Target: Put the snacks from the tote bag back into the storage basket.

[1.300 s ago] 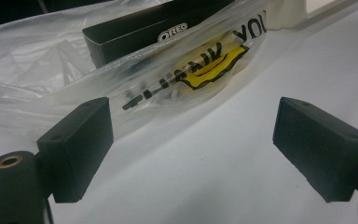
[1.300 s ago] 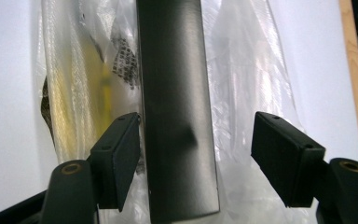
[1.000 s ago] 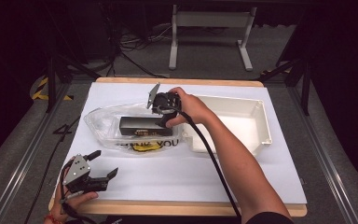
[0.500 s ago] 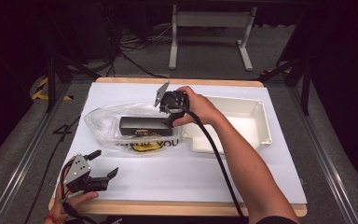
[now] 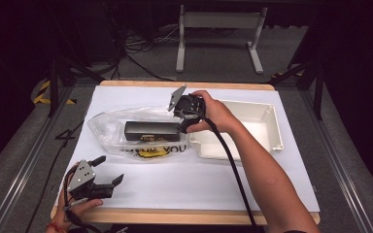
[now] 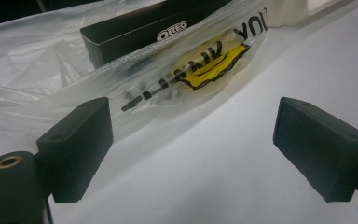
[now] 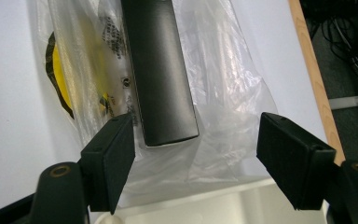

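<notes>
High view: I see the right gripper (image 5: 183, 112) held over the near end of a black box (image 5: 151, 130) that lies inside a clear plastic bag (image 5: 126, 133) on the white table sheet (image 5: 184, 179). The bag sprawls left of a white tray (image 5: 267, 127), and its right edge touches or overlaps the tray's left rim; from here I cannot say which.

My left gripper (image 5: 99, 179) sits low near the table's front left corner, well apart from the bag, with bare white sheet between it and the bag's printed edge. There is open room across the whole front strip of the table, and more along the far side up to the wooden edge (image 5: 184, 83).

In the right gripper view the jaws stand wide apart, released, with the box's square end (image 7: 168, 126) between them and nothing pinched. The box is matt, long and flat-sided; the bag film around it is glossy and crumpled, with folds catching light. The tray's pale rim (image 7: 191, 196) shows just below the jaws, and the wood edge runs down the right.

In the left gripper view the jaws are also spread and empty, pointing at the bag's yellow and black print (image 6: 205, 65); the box carries white lettering (image 6: 171, 33) on its side.
</notes>
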### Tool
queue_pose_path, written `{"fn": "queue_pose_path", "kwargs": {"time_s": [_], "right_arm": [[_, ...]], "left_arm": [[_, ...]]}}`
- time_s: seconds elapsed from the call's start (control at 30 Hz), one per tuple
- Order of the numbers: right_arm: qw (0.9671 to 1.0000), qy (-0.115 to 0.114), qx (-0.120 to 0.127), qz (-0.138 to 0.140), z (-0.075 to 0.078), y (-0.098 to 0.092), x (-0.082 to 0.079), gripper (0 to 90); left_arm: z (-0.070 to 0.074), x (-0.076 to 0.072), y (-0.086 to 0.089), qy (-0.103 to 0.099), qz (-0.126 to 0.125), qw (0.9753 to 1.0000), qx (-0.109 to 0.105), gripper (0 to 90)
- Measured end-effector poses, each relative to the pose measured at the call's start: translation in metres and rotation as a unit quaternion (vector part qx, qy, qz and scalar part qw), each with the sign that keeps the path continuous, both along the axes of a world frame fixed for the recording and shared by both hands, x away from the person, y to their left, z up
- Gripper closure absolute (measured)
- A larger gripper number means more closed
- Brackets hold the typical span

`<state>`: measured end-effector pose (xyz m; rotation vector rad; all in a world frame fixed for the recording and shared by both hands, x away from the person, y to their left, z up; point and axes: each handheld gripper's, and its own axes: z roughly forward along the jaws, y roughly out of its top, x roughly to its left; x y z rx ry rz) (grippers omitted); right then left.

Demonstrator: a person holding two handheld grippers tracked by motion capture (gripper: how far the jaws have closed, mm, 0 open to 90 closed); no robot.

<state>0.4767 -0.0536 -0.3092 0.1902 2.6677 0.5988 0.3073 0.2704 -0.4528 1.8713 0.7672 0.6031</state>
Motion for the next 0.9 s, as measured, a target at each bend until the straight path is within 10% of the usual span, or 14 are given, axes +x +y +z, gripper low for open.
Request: {"fn": "queue_pose_path", "kwargs": {"time_s": [0.9], "right_arm": [[0.9973, -0.050, 0.031, -0.044, 0.009, -0.048, -0.023, 24.3]], "left_arm": [[0.000, 0.000, 0.000, 0.003, 0.000, 1.0000, 0.002, 12.9]]}}
